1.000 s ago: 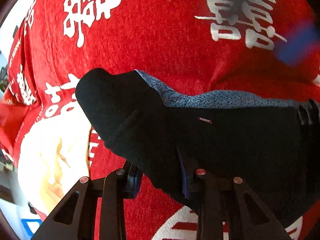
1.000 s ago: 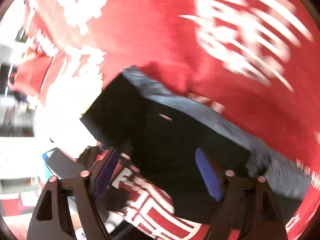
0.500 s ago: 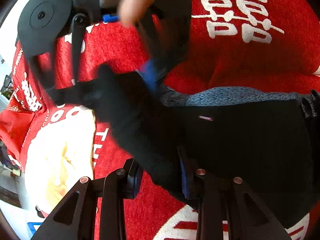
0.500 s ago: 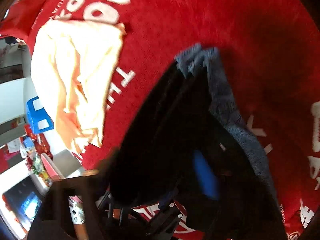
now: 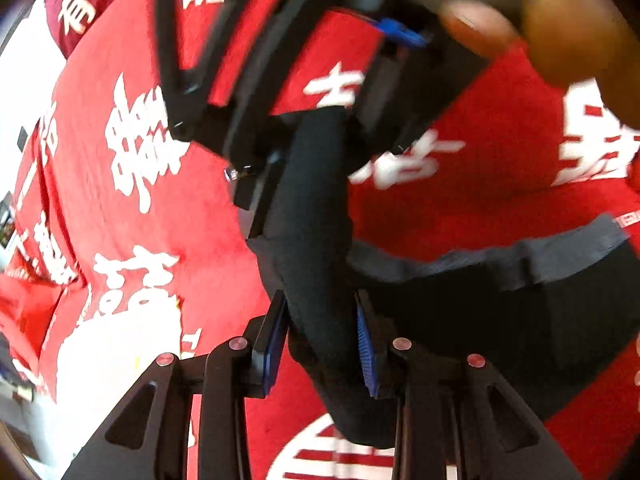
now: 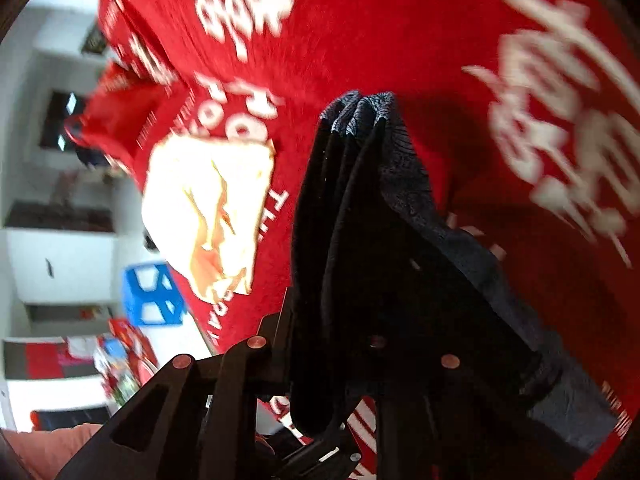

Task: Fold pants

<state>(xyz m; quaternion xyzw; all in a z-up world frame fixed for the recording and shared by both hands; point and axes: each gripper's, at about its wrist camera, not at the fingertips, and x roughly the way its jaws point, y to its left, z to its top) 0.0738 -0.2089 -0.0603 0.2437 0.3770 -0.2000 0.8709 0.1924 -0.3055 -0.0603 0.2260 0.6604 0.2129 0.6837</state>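
Note:
The black pants (image 5: 500, 320) with a grey waistband lie partly folded on a red cloth with white characters (image 5: 120, 200). My left gripper (image 5: 320, 344) is shut on a thick fold of the pants between its blue pads. My right gripper (image 5: 304, 148) appears in the left wrist view, clamped on the same fold farther up. In the right wrist view the pants (image 6: 360, 240) hang bunched and lifted between my right gripper's (image 6: 332, 344) fingers, which are mostly hidden by cloth.
A pale yellow folded garment (image 6: 212, 208) lies on the red cloth left of the pants. A blue crate (image 6: 152, 296) and room clutter lie beyond the table's edge. A hand (image 5: 560, 20) shows at the top right.
The right gripper came in over the pants and closed on the fold. The pants' edge has been lifted off the cloth into a bunched ridge held by both grippers.

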